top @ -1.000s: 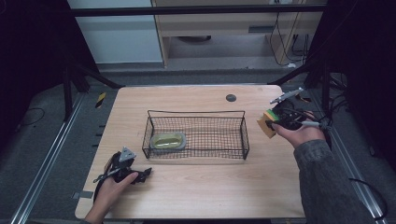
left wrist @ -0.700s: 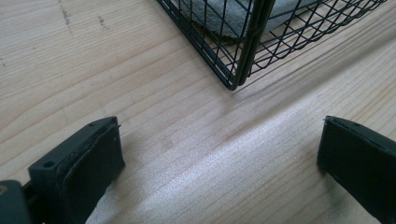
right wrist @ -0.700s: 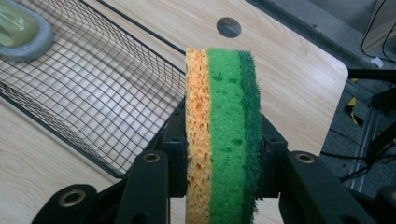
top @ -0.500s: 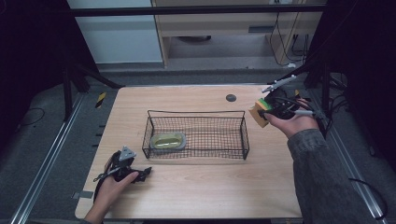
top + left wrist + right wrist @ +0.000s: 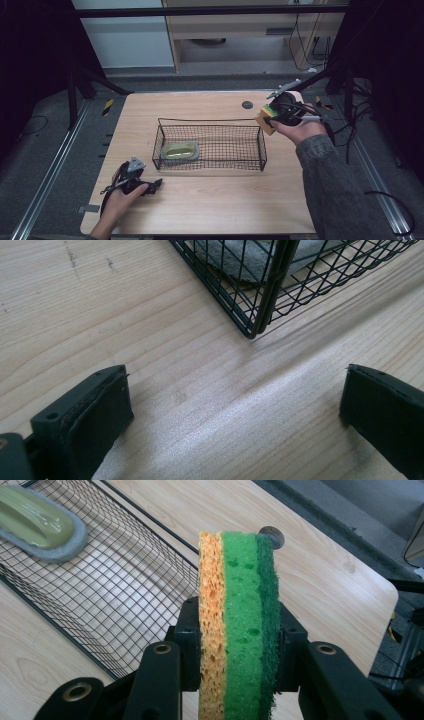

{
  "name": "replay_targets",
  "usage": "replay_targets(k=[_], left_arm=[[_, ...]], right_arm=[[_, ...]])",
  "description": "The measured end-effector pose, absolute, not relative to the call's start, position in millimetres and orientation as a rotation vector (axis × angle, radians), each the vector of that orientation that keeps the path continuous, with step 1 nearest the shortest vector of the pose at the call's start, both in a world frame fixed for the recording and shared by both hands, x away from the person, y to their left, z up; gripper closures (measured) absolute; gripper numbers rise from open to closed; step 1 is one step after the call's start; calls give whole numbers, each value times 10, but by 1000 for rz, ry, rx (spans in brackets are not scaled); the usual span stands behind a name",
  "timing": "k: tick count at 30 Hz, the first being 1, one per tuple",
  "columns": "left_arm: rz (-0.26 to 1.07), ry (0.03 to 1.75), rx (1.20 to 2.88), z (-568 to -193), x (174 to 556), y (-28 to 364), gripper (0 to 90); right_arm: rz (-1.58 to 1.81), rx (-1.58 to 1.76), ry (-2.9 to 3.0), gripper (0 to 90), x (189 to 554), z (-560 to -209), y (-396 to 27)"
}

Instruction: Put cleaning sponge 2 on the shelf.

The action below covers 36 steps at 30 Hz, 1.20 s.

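A wire basket [image 5: 210, 145] is placed at the middle of the wooden table [image 5: 200, 210]. A green-topped grey scrubbing pad [image 5: 181, 150] is laid flat inside the basket, at its left end. A small dark round disc [image 5: 247, 105] is set in the tabletop beyond the basket's far right corner, well apart from it. A pale cabinet [image 5: 235, 35] is positioned on the floor beyond the table, behind the basket.

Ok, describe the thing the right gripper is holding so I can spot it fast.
Start at the wire basket mid-table; just past its right end the right gripper is shut on a sponge held above the table. It alone is layered: orange, bright green, dark green scouring face.
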<state>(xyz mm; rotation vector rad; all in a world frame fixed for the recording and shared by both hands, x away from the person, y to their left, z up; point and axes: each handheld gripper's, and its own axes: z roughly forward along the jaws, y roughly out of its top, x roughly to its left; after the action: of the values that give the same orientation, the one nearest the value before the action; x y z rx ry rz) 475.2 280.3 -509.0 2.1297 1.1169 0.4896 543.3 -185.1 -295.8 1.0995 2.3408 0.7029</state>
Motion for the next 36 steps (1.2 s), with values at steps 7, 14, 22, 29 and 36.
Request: replay_targets(k=[7, 14, 22, 29, 36], left_arm=[[490, 1116, 2131, -5089, 4755, 2804, 0], [490, 1116, 2133, -5089, 4758, 2805, 0], [486, 1113, 2132, -5089, 4765, 2809, 0], [485, 1112, 2129, -5089, 4769, 2811, 0], [482, 1095, 2138, -5088, 4781, 2819, 0]], right_arm=[[701, 1079, 2361, 646, 5466, -3029, -1767], [704, 1060, 2383, 646, 5503, -3099, -1676], [687, 1046, 2419, 647, 5579, -3226, -1601], [690, 1056, 2443, 646, 5721, -3368, -1562], [688, 1085, 2453, 646, 5783, -3498, -1571]])
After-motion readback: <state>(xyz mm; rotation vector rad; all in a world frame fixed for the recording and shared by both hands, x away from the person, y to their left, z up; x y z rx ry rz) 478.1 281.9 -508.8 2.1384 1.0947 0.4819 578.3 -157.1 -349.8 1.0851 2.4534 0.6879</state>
